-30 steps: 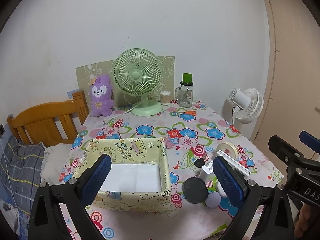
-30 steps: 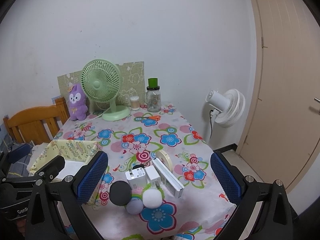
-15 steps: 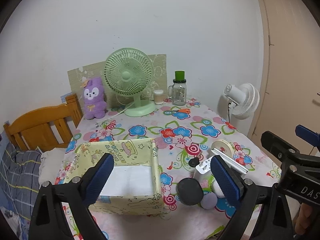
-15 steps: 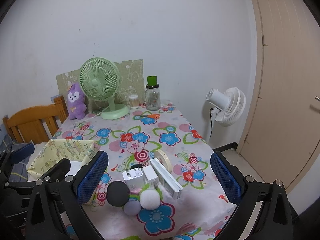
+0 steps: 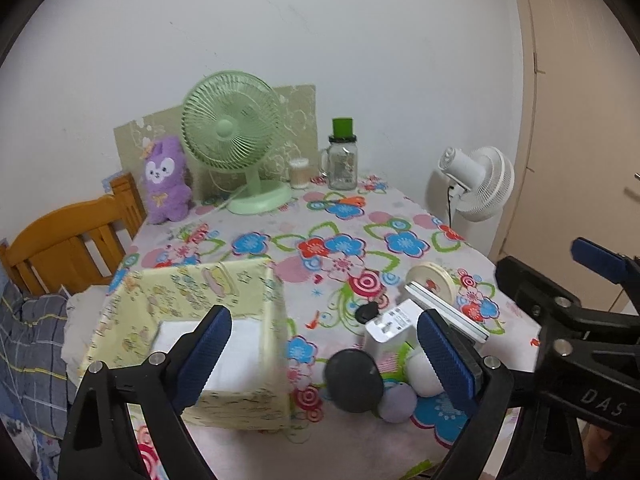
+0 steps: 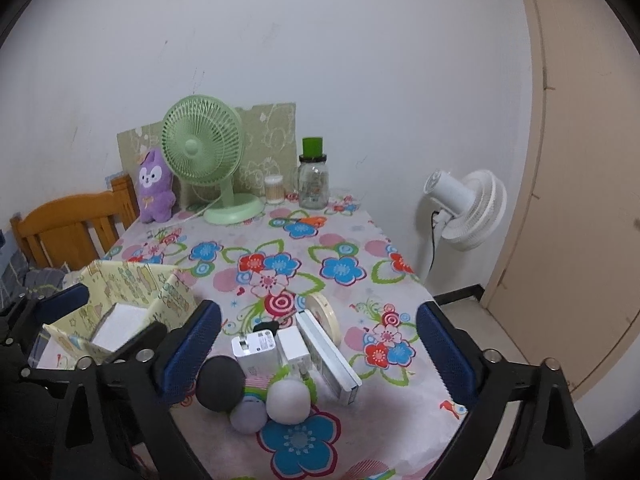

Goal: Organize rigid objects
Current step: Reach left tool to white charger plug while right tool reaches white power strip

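A cluster of small things lies near the table's front edge: a dark grey ball (image 5: 352,380) (image 6: 220,382), a lilac ball (image 5: 398,402) (image 6: 248,414), a white ball (image 5: 416,372) (image 6: 288,396), a white charger (image 5: 390,326) (image 6: 256,350), a flat white case (image 5: 448,312) (image 6: 328,356) and a tape roll (image 5: 432,282) (image 6: 324,316). Left of them stands a yellow fabric box (image 5: 240,280) (image 6: 132,280). My left gripper (image 5: 323,318) hovers over the box's right wall and the cluster, jaws closing on nothing. My right gripper (image 6: 318,314) hangs above the cluster, jaws wide, closing on nothing.
At the table's back stand a green fan (image 5: 236,140), a purple plush toy (image 5: 164,180), a jar with a green lid (image 5: 342,160) and a small swab pot (image 5: 300,172). A wooden chair (image 5: 68,236) is on the left, a white floor fan (image 6: 468,208) and door (image 6: 580,160) on the right.
The left gripper has shifted right and sunk slightly, so the box now sits further left in its view. Both pairs of jaws have narrowed a little. The right gripper has dipped toward the cluster.
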Demonstrator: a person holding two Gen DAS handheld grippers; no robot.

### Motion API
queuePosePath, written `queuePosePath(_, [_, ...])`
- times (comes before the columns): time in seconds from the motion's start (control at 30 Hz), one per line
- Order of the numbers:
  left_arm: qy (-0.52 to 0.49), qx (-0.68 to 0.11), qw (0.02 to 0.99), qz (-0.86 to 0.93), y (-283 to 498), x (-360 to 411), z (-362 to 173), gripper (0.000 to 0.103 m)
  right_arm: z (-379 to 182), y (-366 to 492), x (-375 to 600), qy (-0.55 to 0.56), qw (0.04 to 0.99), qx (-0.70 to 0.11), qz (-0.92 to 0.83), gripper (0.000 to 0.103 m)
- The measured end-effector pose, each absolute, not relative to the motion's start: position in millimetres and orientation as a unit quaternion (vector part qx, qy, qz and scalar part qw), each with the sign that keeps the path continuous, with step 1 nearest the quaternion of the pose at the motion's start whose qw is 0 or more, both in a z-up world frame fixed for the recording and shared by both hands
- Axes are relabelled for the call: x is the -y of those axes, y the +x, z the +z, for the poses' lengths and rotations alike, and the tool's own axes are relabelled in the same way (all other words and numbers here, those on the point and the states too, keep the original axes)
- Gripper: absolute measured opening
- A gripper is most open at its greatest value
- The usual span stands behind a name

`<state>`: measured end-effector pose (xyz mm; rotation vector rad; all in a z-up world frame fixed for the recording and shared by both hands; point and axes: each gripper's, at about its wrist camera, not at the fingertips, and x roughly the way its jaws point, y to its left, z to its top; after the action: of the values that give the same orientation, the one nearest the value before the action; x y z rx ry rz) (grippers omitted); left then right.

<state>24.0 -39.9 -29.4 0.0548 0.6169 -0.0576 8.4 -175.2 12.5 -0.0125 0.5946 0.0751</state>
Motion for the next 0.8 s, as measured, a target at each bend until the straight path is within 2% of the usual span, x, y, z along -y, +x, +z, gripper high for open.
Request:
queuePosePath(0.43, [0.036, -0.348, 0.936, -0.048, 53, 67, -59, 0.087, -23, 36, 191, -0.005, 0.943, -0.331, 0.041, 0.085])
queuePosePath(0.8, [0.038, -0.386, 0.920, -0.056, 79, 80, -88, 0.087, -53, 60, 200, -0.001, 0.928, -0.370, 0.037, 0.079])
